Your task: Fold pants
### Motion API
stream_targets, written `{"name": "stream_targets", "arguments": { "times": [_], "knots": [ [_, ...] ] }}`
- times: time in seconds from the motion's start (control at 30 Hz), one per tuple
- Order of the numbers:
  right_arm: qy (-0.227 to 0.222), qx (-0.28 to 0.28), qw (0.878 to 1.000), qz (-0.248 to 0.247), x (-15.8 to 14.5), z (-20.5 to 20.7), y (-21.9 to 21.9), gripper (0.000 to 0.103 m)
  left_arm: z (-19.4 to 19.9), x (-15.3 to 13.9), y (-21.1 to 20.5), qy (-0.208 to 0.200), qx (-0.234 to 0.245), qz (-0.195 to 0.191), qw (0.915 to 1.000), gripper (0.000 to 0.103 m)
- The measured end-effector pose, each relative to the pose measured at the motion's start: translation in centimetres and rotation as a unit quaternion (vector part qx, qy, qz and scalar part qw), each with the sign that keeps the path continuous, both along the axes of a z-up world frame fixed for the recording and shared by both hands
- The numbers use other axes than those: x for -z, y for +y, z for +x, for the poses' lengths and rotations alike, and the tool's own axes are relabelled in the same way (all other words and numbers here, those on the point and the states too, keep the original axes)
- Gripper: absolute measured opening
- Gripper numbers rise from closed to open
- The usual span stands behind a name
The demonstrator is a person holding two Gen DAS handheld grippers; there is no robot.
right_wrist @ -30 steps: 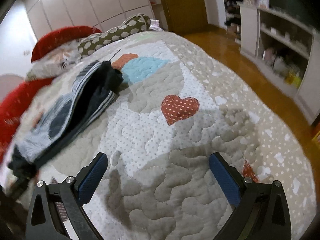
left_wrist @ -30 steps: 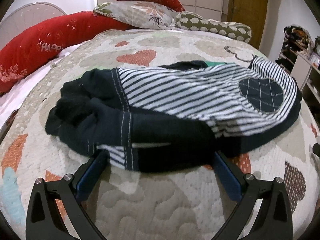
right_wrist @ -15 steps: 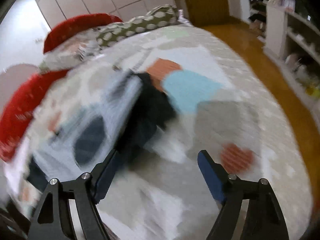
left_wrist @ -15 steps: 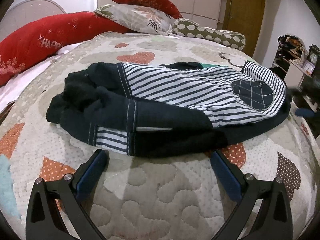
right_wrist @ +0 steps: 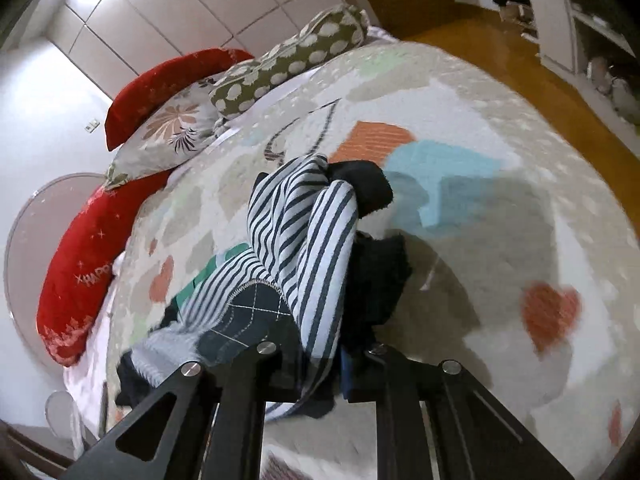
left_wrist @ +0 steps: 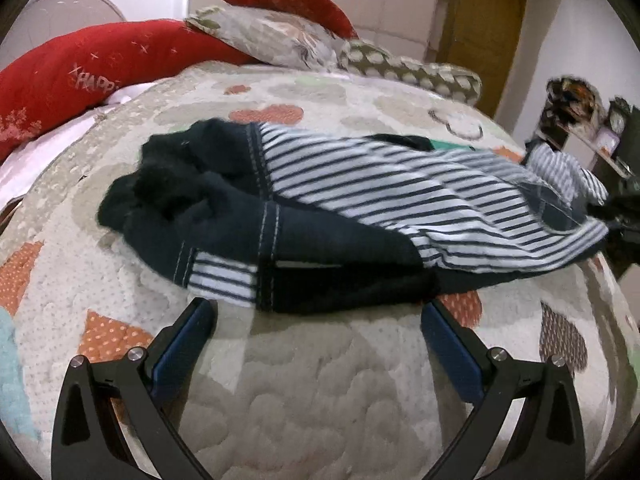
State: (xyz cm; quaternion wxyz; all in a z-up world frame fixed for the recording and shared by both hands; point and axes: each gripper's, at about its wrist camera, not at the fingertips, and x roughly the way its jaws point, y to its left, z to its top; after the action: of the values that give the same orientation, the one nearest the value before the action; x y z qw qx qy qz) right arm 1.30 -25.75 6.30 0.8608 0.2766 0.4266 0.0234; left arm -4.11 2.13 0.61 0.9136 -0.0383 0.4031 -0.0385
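The pants (left_wrist: 360, 216), dark navy with a white-and-navy striped panel and a checked patch, lie crumpled on the quilted bed (left_wrist: 304, 392). My left gripper (left_wrist: 320, 320) is open, its blue pads just short of the near dark edge of the pants, not touching. My right gripper (right_wrist: 320, 360) is shut on the striped end of the pants (right_wrist: 312, 240), which is lifted and bunched between its fingers. In the left wrist view the right gripper (left_wrist: 624, 216) shows dark at the far right end of the pants.
Red bolster pillows (left_wrist: 88, 76), a floral pillow (left_wrist: 272, 40) and a spotted bolster (left_wrist: 416, 72) line the head of the bed. Wooden floor (right_wrist: 500, 32) and shelves (right_wrist: 592, 20) lie beyond the bed's right side. A wooden door (left_wrist: 484, 28) stands behind.
My right gripper swung from open above bare quilt over to the pants and closed on their striped end, lifting it. My left gripper stayed open, drawing slightly back from the near edge.
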Motion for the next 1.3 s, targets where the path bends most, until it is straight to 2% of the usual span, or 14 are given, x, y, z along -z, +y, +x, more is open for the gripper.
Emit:
{"name": "stream_targets", "arguments": {
  "times": [0.07,0.2,0.27,0.37,0.43,0.7,0.8,0.83,0.87,0.9,0.93,0.97,1.07,1.3],
  "knots": [
    [0.004,0.012,1.000,-0.002,0.5,-2.1,-0.6,0.014,-1.4,-1.1,0.4,0.005,0.014,0.011,0.9998,0.103],
    [0.005,0.045,0.999,-0.013,1.6,-4.8,-2.4,0.015,-5.0,-4.6,3.4,-0.032,0.002,-0.017,0.9994,0.103],
    [0.002,0.059,0.998,-0.008,2.1,-5.6,-3.3,0.027,-5.2,-5.6,4.9,-0.035,-0.015,-0.028,0.9989,0.103],
    [0.000,0.092,0.996,-0.001,2.7,-6.9,-4.7,0.048,-3.5,-5.8,7.7,-0.011,-0.049,-0.074,0.9960,0.103],
    [-0.005,0.109,0.994,0.021,3.1,-7.8,-5.9,0.052,-1.9,-5.3,9.0,0.014,-0.074,-0.105,0.9917,0.103],
    [-0.036,0.094,0.995,0.027,2.7,-8.7,-6.6,0.058,5.8,-1.8,8.8,0.115,-0.062,-0.176,0.9757,0.103],
    [-0.032,0.065,0.997,0.040,3.1,-7.3,-6.0,0.058,7.9,-1.4,7.6,0.127,-0.073,-0.168,0.9749,0.102],
    [-0.032,0.056,0.997,0.040,3.1,-6.7,-5.6,0.059,8.5,-1.3,7.2,0.136,-0.087,-0.151,0.9752,0.097],
    [-0.031,0.051,0.998,0.035,3.2,-6.0,-5.3,0.060,8.6,-1.4,7.0,0.139,-0.099,-0.136,0.9759,0.077],
    [-0.029,0.050,0.998,0.027,3.4,-5.4,-4.9,0.059,8.6,-1.8,6.7,0.146,-0.108,-0.112,0.9770,0.047],
    [-0.026,0.049,0.998,0.021,3.6,-4.8,-4.7,0.047,8.4,-2.0,6.7,0.151,-0.104,-0.107,0.9773,0.034],
    [-0.018,0.045,0.999,0.017,3.7,-4.3,-4.7,0.025,8.2,-2.1,6.9,0.156,-0.095,-0.121,0.9756,0.022],
    [-0.015,0.033,0.998,0.044,3.1,-4.8,-5.2,0.020,6.5,-3.0,8.2,0.162,-0.104,-0.156,0.9688,0.021],
    [-0.055,0.002,0.998,0.010,-0.4,-10.4,-3.9,0.020,-0.1,-4.5,9.7,0.141,-0.099,-0.177,0.9690,0.026]
  ]
}}
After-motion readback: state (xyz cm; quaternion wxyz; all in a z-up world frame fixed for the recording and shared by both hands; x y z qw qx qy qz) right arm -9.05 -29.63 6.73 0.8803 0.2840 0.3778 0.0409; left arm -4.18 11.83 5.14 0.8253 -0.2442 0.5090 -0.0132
